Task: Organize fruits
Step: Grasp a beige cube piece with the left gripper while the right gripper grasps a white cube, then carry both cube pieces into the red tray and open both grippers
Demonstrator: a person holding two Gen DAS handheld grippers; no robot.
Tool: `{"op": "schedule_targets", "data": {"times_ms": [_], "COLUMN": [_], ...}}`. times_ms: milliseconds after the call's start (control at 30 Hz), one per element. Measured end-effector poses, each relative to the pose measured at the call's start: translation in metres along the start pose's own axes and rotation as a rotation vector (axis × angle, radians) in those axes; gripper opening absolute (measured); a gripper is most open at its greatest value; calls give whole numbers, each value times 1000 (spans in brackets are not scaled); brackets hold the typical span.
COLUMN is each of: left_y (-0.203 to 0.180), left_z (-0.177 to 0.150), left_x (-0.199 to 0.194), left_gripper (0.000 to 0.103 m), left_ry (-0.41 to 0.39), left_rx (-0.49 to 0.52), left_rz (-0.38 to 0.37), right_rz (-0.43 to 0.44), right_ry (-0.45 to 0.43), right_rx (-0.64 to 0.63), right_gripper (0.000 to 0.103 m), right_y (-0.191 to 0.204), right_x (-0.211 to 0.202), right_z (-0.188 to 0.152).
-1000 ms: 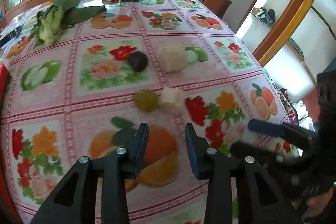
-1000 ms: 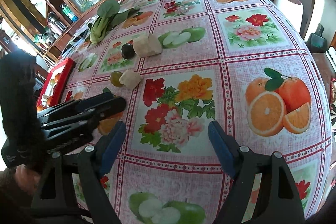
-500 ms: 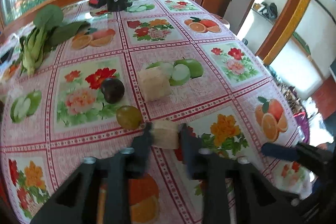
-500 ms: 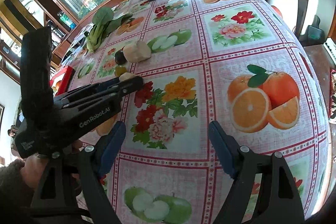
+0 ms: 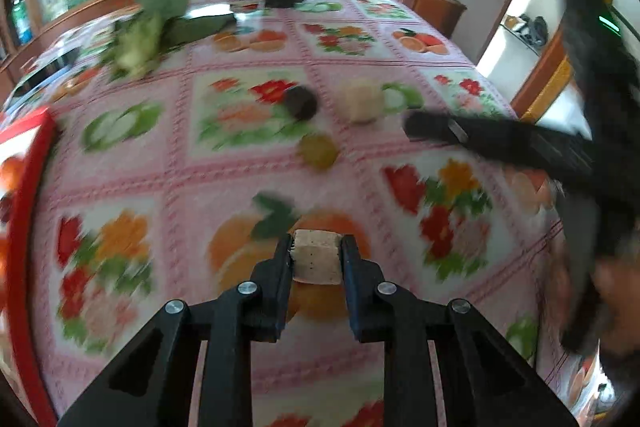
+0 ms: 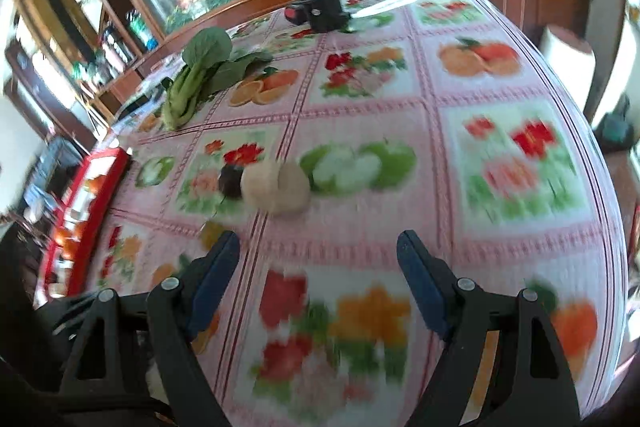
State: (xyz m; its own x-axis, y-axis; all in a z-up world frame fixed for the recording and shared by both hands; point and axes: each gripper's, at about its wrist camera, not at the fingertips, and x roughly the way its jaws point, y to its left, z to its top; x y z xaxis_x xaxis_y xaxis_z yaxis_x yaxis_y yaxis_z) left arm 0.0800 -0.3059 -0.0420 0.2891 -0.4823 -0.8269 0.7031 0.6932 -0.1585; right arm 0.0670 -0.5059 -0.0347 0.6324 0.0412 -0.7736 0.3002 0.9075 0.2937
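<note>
My left gripper is shut on a small pale tan fruit chunk, lifted above the printed tablecloth. On the cloth ahead lie a green-yellow round fruit, a dark purple round fruit and a larger pale chunk. My right gripper is open and empty, hovering short of the larger pale chunk and the dark fruit. The green-yellow fruit peeks out beside its left finger. A red tray with fruit pieces sits at the left edge.
A bok choy lies at the back left. A black device stands at the far end. The right gripper's body crosses the right side of the left wrist view. The table edge drops off on the right.
My left gripper closed on the small pale chunk and pulled back with it, swinging toward the red tray. My right gripper moved forward toward the larger chunk, still open.
</note>
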Motion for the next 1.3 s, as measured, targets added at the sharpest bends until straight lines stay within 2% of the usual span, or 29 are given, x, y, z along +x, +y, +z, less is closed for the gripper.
{"op": "schedule_targets", "data": {"times_ms": [100, 200, 300, 367, 433, 533, 800, 933, 1000, 1067, 1200, 1300], "left_y": [16, 28, 33, 34, 34, 34, 38, 43, 45, 46, 45, 43], "left_z": [-14, -24, -27, -27, -28, -28, -33, -40, -40, -42, -45, -47], "left_x": [-13, -21, -24, -23, -23, -22, -31, -33, -34, -35, -36, -37], "left_gripper": [23, 23, 23, 23, 23, 23, 23, 23, 23, 23, 23, 24], "left_ry": [-7, -21, -32, -45, -54, -65, -53, -45, -42, -46, -51, -56], "left_rx": [-45, -91, -116, -119, -123, -124, -141, -134, -129, -129, -107, -93], "left_rz": [36, 50, 51, 56, 59, 61, 64, 67, 66, 70, 73, 81], "right_rz": [31, -6, -36, -41, -51, -70, -24, -81, -58, -31, -19, -79], "right_ry": [24, 36, 45, 57, 65, 55, 20, 17, 40, 56, 50, 48], "right_rx": [-35, -106, -121, -120, -122, -121, -68, -63, -21, 1, -39, -103], "right_gripper": [81, 81, 56, 33, 31, 31, 31, 32, 40, 64, 67, 67], "right_y": [10, 25, 27, 25, 22, 21, 21, 18, 13, 15, 33, 45], "right_x": [18, 30, 35, 34, 31, 19, -29, -32, -23, -15, -4, 8], "right_z": [9, 14, 19, 20, 19, 15, -14, -25, -19, -12, -9, -3]}}
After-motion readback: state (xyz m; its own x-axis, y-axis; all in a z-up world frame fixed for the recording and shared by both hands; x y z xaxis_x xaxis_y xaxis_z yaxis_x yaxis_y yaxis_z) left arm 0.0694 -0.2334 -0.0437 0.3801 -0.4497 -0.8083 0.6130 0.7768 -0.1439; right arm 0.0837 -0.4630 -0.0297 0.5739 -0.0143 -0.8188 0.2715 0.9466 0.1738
